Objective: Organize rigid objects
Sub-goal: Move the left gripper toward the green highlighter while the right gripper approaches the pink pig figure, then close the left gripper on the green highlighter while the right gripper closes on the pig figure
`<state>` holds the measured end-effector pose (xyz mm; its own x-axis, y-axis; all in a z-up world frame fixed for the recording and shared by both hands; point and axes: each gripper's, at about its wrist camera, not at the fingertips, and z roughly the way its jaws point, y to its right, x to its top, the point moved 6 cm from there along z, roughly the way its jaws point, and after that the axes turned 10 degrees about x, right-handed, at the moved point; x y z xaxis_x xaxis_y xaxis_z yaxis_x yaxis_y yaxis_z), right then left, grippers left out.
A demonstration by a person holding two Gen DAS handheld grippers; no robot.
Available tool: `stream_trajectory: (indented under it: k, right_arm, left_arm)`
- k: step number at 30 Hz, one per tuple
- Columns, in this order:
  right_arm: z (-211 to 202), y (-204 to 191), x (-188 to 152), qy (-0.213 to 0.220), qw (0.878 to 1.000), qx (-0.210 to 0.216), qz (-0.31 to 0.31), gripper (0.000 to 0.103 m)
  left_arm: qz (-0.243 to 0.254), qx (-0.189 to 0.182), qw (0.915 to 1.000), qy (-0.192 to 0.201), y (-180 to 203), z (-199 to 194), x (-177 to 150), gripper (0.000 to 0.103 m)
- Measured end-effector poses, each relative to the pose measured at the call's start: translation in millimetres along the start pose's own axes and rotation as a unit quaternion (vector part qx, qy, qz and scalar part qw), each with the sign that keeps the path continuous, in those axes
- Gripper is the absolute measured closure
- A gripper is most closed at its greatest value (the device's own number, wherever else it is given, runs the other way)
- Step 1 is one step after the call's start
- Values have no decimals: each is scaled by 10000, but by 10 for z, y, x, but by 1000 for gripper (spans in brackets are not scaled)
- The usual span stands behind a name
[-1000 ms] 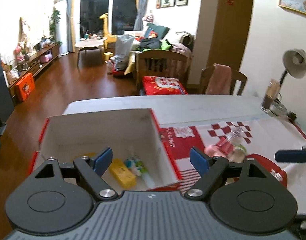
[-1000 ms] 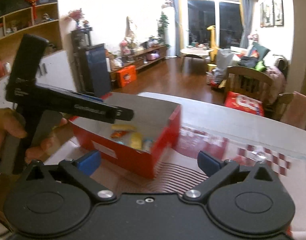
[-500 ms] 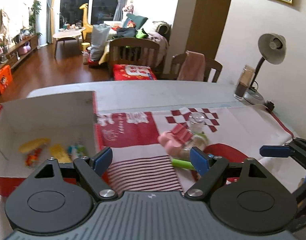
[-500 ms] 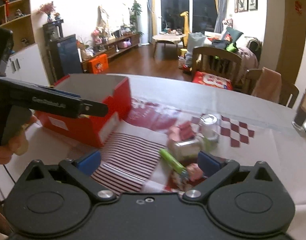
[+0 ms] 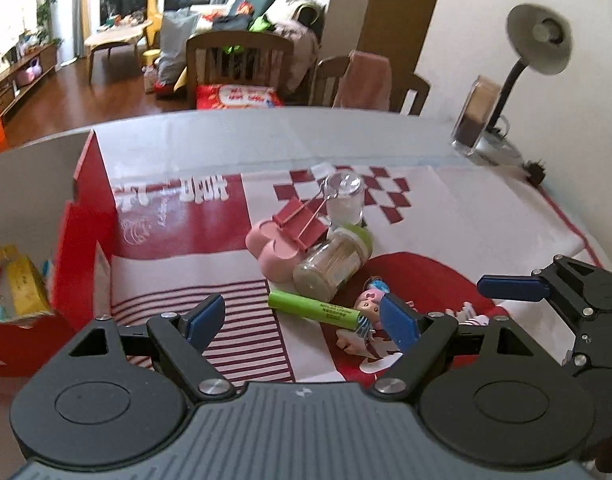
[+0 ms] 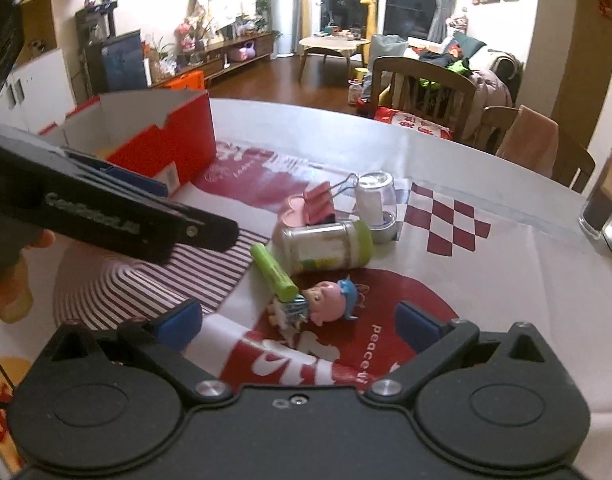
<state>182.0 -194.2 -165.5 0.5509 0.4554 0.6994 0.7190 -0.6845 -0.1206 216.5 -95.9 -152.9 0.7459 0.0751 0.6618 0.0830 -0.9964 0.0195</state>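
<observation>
- While both hand-held grippers, left [image 5: 302, 316] and right [image 6: 300, 320], hang open and empty, choose one item.
- Take the pig toy [image 6: 326, 300] first; it lies apart from the jar [image 6: 326, 246].
- Drop it into the box [image 5: 82, 232].

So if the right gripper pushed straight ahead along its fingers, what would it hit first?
Most likely the pig figurine, which lies nearly centred ahead of the open right gripper, with the green tube just left of it. Depth is unclear; if it passes high, the toppled jar comes next.
</observation>
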Motion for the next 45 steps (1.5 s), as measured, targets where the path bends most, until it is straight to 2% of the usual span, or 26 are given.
stream_trajectory:
  k: [5, 14, 25, 31, 32, 34, 36, 38, 40, 45]
  right_arm:
    - [184, 94, -34, -135, 9997, 98, -183, 1]
    - [446, 179, -68, -276, 9983, 253, -438, 2]
    - [691, 162, -73, -401, 9956, 373, -755, 10]
    - [765, 160, -89, -429, 9950, 377, -821, 10]
    - [775, 163, -89, -434, 9950, 368, -819, 10]
    - [790, 178, -98, -451, 9952, 392, -771, 12]
    - [788, 186, -105, -423, 9956, 401, -739, 14]
    - [788, 186, -102, -401, 9955, 397, -760, 15]
    - [778, 172, -103, -390, 9953, 413, -781, 19]
    - [749, 121, -117, -373, 9948, 389, -870, 25]
  left_arm:
    - [-151, 164, 9988, -447, 90, 310, -38, 18]
    - [-310, 372, 9953, -837, 178, 684, -22, 18]
    - [-548, 597, 9901, -1143, 194, 974, -16, 19]
    - [-520, 677, 9897, -1145, 211, 1011, -25, 20]
    - [-531, 667, 9898, -1139, 210, 1014, -23, 22]
    - [-519, 645, 9901, -1133, 213, 1013, -24, 35]
    - [-467, 640, 9903, -1141, 213, 1014, -36, 43]
    - [-427, 638, 9907, -1121, 205, 1008, -54, 46]
    - [-422, 658, 9909, -1095, 188, 997, -63, 55]
    - [-506, 592, 9912, -1066, 133, 958, -79, 61]
